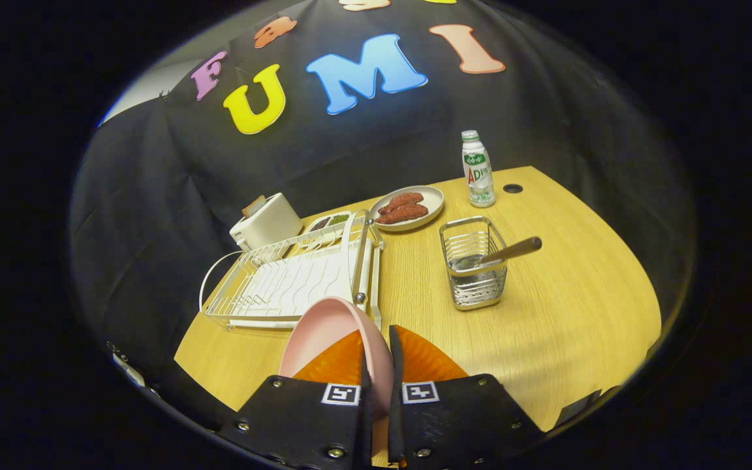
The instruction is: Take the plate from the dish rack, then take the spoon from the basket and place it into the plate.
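Observation:
My gripper (pixel 378 339) is shut on the rim of a pink plate (pixel 324 333), which stands on edge between the fingers, lifted above the table. Just beyond it sits the white wire dish rack (pixel 284 284), with nothing in its slots. To the right of the rack stands a wire basket (pixel 474 267) holding a spoon (pixel 510 251); its wooden handle leans out over the basket's right rim.
A white toaster (pixel 266 222) stands behind the rack, next to a small tray with compartments (pixel 329 220). A plate of reddish food (pixel 408 207) and a bottle (pixel 478 168) stand farther back. A round hole (pixel 512 188) lies in the wooden table (pixel 578 300).

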`<action>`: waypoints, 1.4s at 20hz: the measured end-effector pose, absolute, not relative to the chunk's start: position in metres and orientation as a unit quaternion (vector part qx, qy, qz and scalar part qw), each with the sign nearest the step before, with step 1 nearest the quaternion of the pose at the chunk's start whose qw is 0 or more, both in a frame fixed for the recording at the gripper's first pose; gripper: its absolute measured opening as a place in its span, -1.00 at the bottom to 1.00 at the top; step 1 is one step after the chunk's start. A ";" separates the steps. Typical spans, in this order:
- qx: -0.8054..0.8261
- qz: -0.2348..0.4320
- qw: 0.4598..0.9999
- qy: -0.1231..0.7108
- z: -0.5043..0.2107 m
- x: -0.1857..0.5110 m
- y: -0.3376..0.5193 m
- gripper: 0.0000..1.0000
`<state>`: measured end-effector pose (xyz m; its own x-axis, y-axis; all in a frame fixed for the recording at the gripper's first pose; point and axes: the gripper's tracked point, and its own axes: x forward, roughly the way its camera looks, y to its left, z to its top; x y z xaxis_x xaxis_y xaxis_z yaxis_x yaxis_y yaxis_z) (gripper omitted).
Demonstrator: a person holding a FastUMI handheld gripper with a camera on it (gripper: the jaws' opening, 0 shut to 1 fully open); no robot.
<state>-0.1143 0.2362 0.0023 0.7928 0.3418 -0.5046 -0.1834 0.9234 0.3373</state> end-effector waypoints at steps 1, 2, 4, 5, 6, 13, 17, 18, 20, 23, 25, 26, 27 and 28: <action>0.151 0.145 0.932 0.297 -0.008 -0.110 0.238 -0.81; 0.161 0.146 0.928 0.304 -0.018 -0.109 0.238 -0.81; 0.172 0.147 0.920 0.320 -0.036 -0.108 0.237 -0.82; 0.175 0.152 0.917 0.326 -0.042 -0.109 0.238 -0.81; 0.177 0.157 0.914 0.329 -0.048 -0.109 0.239 -0.81; 0.166 0.153 0.918 0.325 -0.048 -0.104 0.230 -0.57; 0.091 0.127 0.945 0.289 -0.023 -0.101 0.199 -0.19; 0.074 0.122 0.953 0.266 -0.010 -0.100 0.191 -0.19; 0.052 0.116 0.967 0.220 0.017 -0.102 0.177 -0.19; 0.034 0.112 0.977 0.176 0.044 -0.110 0.159 -0.19; 0.030 0.101 0.984 0.145 0.059 -0.109 0.146 -0.19; 0.032 0.096 0.986 0.131 0.064 -0.108 0.140 -0.19; 0.032 0.090 0.988 0.122 0.068 -0.106 0.133 -0.19; 0.031 0.085 0.989 0.114 0.070 -0.105 0.126 -0.19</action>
<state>-0.1055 0.1262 0.0697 0.9596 0.1760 -0.2195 -0.1618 0.9835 0.0814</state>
